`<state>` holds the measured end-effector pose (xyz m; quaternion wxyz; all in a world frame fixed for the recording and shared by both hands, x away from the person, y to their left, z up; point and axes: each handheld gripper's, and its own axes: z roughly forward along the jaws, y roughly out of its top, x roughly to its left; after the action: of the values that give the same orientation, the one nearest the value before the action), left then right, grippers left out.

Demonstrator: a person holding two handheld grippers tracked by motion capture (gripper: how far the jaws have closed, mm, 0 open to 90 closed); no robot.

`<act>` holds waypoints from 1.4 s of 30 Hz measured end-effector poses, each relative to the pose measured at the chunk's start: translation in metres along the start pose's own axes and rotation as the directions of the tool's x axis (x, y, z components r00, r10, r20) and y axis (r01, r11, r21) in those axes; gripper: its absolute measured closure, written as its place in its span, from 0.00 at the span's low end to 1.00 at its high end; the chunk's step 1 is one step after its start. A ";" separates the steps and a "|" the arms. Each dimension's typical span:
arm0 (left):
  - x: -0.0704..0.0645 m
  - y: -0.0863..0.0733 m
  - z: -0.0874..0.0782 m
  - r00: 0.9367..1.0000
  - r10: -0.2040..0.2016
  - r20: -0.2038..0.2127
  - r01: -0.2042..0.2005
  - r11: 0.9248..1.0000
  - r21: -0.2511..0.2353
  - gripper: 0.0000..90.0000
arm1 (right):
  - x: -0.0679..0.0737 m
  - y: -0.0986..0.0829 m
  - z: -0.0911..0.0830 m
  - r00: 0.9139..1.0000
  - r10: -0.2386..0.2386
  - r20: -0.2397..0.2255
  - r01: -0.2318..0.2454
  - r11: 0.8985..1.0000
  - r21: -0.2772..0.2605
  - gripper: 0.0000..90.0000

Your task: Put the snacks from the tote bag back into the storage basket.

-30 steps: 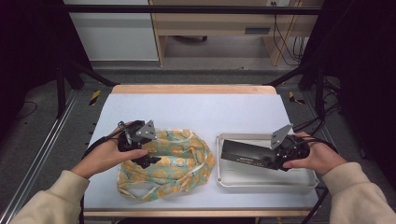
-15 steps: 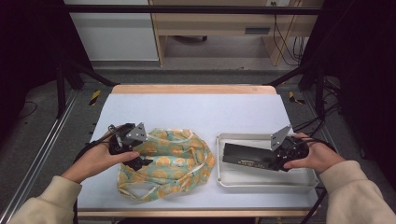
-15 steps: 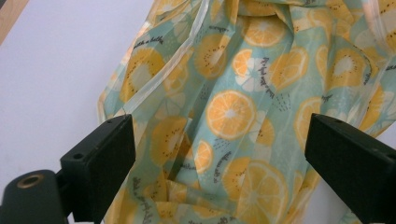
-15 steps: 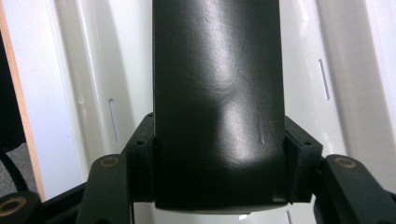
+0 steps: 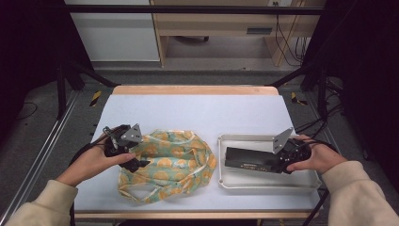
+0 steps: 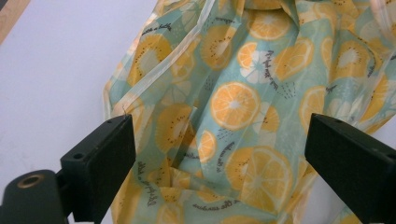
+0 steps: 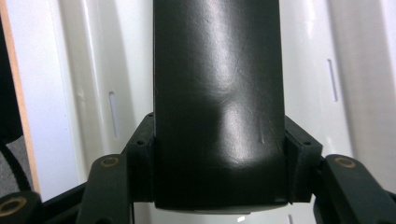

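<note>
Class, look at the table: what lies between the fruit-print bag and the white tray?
Nothing. In the high view, a narrow strip of bare table separates the fruit-print bag from the white tray; they lie apart.

Pretty plain workshop setup here. The table [image 5: 197,106] has a pale bluish-white top with a light wood edge showing along the far side. Dark metal frame posts [image 5: 63,75] stand at both sides, with a black bar across the top. Behind it there's a grey floor [image 5: 207,75], a white cabinet [image 5: 113,30] on the left and a wooden bench [image 5: 216,23] with cables [image 5: 284,33] hanging down on the right. Yellow-black hazard tape [image 5: 95,98] marks the floor. The light is dim and even, and the sides fall off into dark.
</note>
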<state>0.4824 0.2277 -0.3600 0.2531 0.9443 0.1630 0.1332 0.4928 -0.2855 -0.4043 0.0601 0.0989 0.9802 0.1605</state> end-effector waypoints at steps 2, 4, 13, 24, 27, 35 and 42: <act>0.000 0.000 0.001 1.000 0.002 0.001 -0.002 1.000 0.004 0.10 | 0.001 0.001 0.002 1.000 -0.008 -0.011 0.008 1.000 -0.001 0.48; 0.000 0.000 0.001 1.000 0.003 0.002 -0.003 1.000 0.004 0.10 | 0.002 0.001 0.003 1.000 -0.019 -0.015 0.019 1.000 -0.003 0.48; 0.000 0.001 0.003 1.000 0.002 0.009 -0.002 1.000 0.006 0.10 | 0.005 -0.001 0.011 0.999 -0.041 -0.032 0.041 0.999 0.000 0.48; -0.001 0.002 0.005 1.000 0.008 0.013 -0.008 1.000 0.006 0.10 | 0.007 0.001 0.015 0.997 -0.067 -0.048 0.067 0.998 -0.001 0.48; -0.001 0.003 0.005 1.000 0.005 0.011 -0.006 1.000 0.005 0.10 | 0.007 0.001 0.016 0.995 -0.075 -0.059 0.075 0.997 -0.004 0.48; -0.001 0.003 0.005 1.000 0.006 0.013 -0.006 1.000 0.007 0.10 | 0.010 0.000 0.018 0.995 -0.080 -0.062 0.079 0.997 -0.006 0.48; -0.002 0.005 0.008 1.000 0.010 0.017 -0.011 1.000 0.005 0.10 | 0.010 0.001 0.022 0.993 -0.097 -0.061 0.097 0.995 -0.012 0.48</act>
<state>0.4841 0.2193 -0.3640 0.2515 0.9468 0.1562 0.1260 0.4865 -0.2754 -0.4253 0.0381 0.0459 0.9846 0.1646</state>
